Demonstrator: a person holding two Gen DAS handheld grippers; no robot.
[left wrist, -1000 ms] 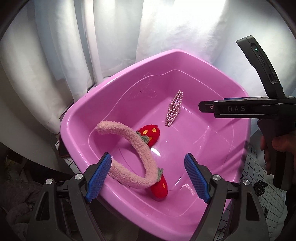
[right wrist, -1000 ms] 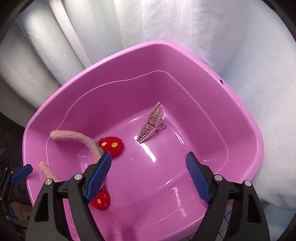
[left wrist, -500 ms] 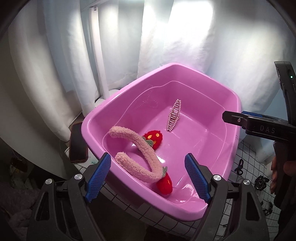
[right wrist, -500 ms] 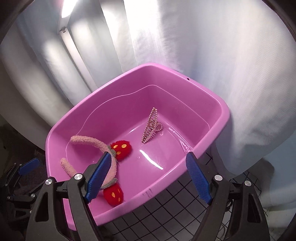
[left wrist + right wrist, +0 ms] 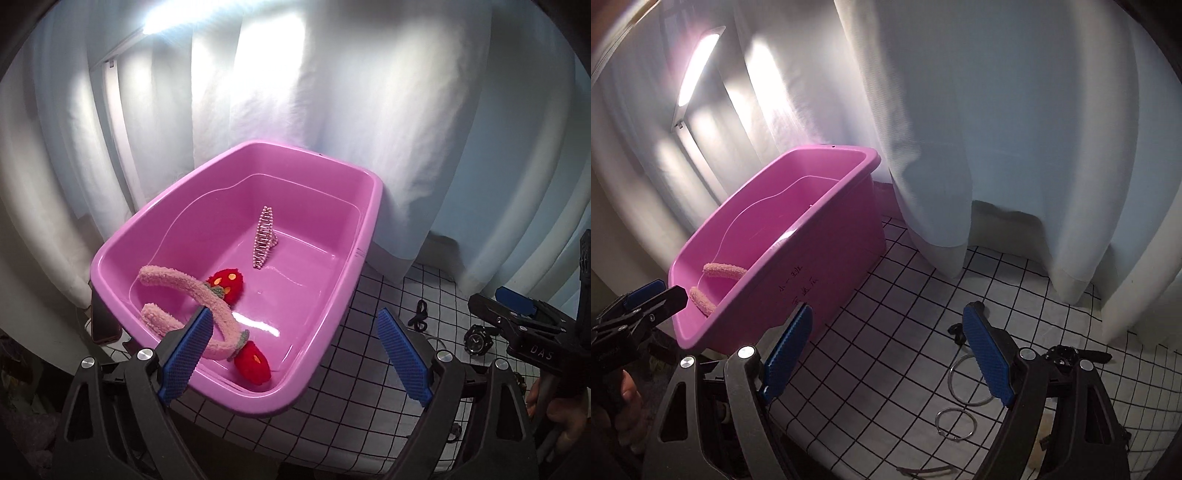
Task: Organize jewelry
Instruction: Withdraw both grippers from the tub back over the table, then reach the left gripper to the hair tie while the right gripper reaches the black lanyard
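My left gripper [image 5: 291, 360] is spread wide with nothing between its ribbed blue pads [image 5: 186, 356], hovering at the near rim of the glossy pink plastic tub [image 5: 364, 236]. Inside the tub lie a fuzzy pink headband [image 5: 218, 319] with two plush red strawberries [image 5: 226, 283] and a beaded pearl hair clip [image 5: 264, 236], tent-shaped, standing well apart from the headband on the smooth floor. My right gripper [image 5: 886, 360] is also released and empty, held over the white tabletop [image 5: 897, 332] cloth with its black grid. Two thin metal rings [image 5: 969, 380] lie flat on the cloth near the right pad, beside a black watch [image 5: 1067, 354] and a small black hair tie [image 5: 956, 332]. Pleated white curtains [image 5: 997, 147] hang behind.
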